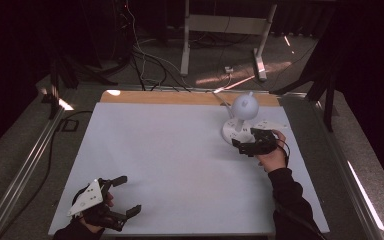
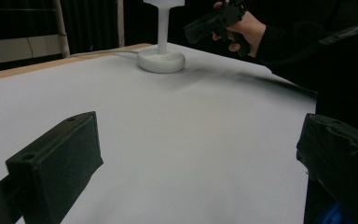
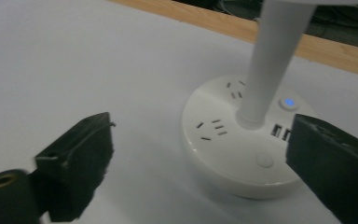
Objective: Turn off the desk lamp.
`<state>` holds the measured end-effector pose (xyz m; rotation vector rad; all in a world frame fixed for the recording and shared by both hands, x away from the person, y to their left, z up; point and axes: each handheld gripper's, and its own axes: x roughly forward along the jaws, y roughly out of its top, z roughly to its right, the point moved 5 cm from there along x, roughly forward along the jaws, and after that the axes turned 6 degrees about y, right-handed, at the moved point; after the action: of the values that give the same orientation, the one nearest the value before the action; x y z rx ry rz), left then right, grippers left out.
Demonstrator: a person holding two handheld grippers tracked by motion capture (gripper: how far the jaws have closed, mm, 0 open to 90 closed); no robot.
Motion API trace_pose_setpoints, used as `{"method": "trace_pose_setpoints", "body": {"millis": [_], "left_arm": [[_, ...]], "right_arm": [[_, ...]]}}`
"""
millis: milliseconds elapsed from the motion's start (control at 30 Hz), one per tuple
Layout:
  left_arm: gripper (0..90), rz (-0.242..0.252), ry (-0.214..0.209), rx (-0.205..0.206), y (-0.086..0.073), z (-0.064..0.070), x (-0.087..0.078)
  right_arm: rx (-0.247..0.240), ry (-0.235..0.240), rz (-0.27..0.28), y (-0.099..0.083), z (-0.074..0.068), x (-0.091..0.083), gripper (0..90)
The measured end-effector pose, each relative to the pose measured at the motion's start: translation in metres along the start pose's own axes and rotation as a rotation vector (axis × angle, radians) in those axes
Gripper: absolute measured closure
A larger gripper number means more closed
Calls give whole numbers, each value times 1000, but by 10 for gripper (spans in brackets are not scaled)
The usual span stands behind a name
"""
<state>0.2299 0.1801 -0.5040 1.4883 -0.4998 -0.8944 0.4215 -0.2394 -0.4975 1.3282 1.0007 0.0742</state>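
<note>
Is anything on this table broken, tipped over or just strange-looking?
Nothing stands out. The white desk lamp stands upright near the table's far right, its round base flat on the white table top, with sockets and a lit blue button. The right gripper is open beside the base; the left gripper is open, empty.

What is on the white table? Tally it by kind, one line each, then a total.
Desk lamp with socket base: 1
Grippers, left gripper and right gripper: 2
Total: 3
</note>
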Motion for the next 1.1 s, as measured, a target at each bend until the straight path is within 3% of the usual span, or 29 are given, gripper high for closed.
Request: {"method": "trace_pose_setpoints", "body": {"millis": [300,500,600,1100], "left_arm": [[4,-5,-3,2,-1,0,1],[4,-2,-5,0,0,1,1],[4,-6,-4,2,-1,2,1],[4,-6,-7,1,0,2,1]], "right_arm": [[-5,7,11,6,-11,-19,0],[-3,77,55,11,-26,-42,0],[-14,83,64,10,-30,-49,0],[-27,162,89,-25,-61,-71,0]]}}
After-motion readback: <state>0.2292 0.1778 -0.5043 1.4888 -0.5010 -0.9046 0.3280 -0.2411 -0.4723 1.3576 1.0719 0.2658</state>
